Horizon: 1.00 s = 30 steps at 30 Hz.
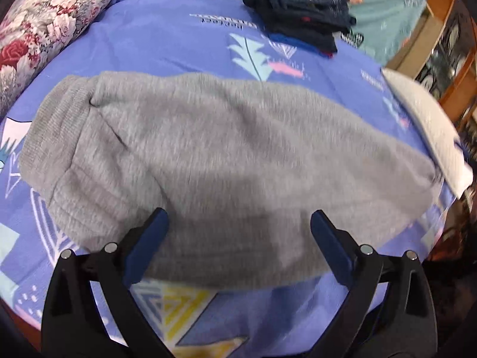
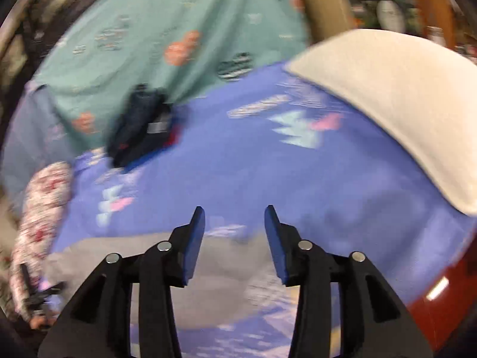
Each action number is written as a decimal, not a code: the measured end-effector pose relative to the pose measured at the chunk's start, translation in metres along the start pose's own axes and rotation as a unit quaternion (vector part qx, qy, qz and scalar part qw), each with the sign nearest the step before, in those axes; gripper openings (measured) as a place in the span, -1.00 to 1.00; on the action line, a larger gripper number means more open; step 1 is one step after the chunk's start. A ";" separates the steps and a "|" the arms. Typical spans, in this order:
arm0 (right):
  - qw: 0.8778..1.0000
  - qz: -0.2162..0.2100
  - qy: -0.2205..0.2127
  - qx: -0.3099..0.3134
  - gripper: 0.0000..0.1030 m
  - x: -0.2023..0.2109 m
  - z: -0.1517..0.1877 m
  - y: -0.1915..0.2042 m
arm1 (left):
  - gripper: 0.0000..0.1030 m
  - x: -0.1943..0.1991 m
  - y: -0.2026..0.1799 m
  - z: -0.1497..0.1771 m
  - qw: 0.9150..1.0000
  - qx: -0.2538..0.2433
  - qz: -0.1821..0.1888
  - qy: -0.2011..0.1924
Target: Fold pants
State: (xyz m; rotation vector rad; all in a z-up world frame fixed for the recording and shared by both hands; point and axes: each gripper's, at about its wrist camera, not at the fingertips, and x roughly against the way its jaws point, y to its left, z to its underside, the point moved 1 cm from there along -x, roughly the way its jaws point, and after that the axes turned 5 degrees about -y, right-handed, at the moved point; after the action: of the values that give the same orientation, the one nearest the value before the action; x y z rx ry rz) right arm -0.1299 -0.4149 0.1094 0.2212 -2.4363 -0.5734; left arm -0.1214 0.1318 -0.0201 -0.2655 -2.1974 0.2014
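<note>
Pants (image 1: 208, 161), grey knit, lie flat on the blue patterned bedsheet (image 1: 184, 38), already doubled into one long band, ribbed waistband end off to the left of the left gripper (image 1: 240, 219). Left gripper: jaws spread wide, holding nothing, poised over the near long edge of the cloth; whether the tips touch it I cannot tell. Right gripper (image 2: 234, 217): jaws also apart, somewhat narrower, empty; the grey cloth (image 2: 220, 274) shows below and behind its fingertips, sheet ahead of them. Right view is heavily smeared. Risks, as I judge them: with jaws this wide over thick knit, a pinch could take only the top layer and pull the two legs apart, or snag the sheet underneath and drag it into the fold. If the two grippers grab at unequal spots along the band, the next fold would come out skewed. Dark folded clothes (image 1: 301, 18) sit well beyond the left jaws, a white pillow (image 2: 396, 101) off to the right of the right jaws, a floral pillow (image 1: 44, 24) far left.
</note>
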 end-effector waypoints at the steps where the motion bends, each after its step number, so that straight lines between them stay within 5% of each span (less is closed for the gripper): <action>1: 0.999 -0.035 0.018 0.007 0.10 -0.015 -0.002 0.017 | 0.89 0.002 -0.002 0.003 1.000 -0.008 -0.006 0.009; 6: 0.973 -0.169 0.156 0.036 0.13 -0.137 0.010 0.118 | 0.89 0.013 0.000 0.011 1.000 -0.007 -0.015 0.015; 12: 0.939 -0.187 0.286 0.043 0.13 -0.259 0.047 0.178 | 0.89 0.036 -0.026 -0.022 0.998 -0.009 0.004 -0.064; 15: 0.914 -0.216 0.343 0.007 0.13 -0.277 0.064 0.179 | 0.89 0.026 -0.037 -0.037 0.997 -0.011 0.017 -0.072; 20: 0.857 -0.324 0.401 -0.014 0.34 -0.249 0.081 0.183 | 0.89 -0.032 -0.036 -0.031 1.000 -0.007 0.014 0.015; 22: 0.838 -0.340 0.427 -0.018 0.38 -0.242 0.089 0.182 | 0.89 -0.043 -0.031 -0.028 1.000 -0.008 0.005 0.019; 24: 0.838 -0.321 0.441 -0.022 0.38 -0.244 0.097 0.176 | 0.90 -0.043 -0.032 -0.027 1.000 -0.016 0.002 0.010; 26: 0.866 -0.286 0.410 -0.017 0.38 -0.244 0.089 0.170 | 0.93 -0.045 -0.032 -0.026 1.000 -0.020 0.000 0.001; 30: 0.889 -0.311 0.335 -0.032 0.38 -0.238 0.044 0.172 | 0.96 -0.046 -0.040 -0.019 0.998 -0.056 -0.021 -0.014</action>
State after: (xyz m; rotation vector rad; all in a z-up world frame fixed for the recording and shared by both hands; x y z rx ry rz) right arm 0.0291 -0.1776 0.0280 1.0167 -1.6387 -0.6978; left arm -0.0839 0.0821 -0.0344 -0.2792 -2.2436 0.0587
